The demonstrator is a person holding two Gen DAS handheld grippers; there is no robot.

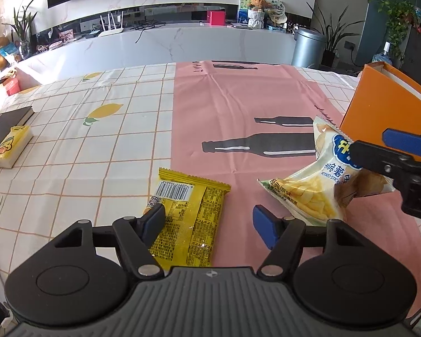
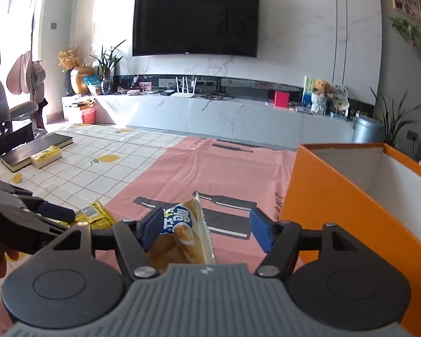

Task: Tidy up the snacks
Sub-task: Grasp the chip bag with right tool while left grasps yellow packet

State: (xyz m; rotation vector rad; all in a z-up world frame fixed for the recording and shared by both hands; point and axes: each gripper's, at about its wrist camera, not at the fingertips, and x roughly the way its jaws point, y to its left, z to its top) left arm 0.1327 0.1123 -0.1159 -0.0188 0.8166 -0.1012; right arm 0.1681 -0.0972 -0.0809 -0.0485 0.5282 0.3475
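My left gripper stands wide over the yellow snack packet lying flat on the table, while my right gripper, jaws parted, has the potato stick bag between them beside the orange box at the table's right edge.

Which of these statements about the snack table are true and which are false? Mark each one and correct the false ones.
1. The yellow packet lies flat on the table, barcode side up. True.
2. The orange box is closed with a lid. False: its top is open and its white inside shows.
3. The right gripper has its jaws apart with the potato stick bag between them. True.
4. The left gripper holds the potato stick bag. False: its open jaws sit over the yellow packet.
5. The tissue pack sits inside the orange box. False: it lies beside a black book.
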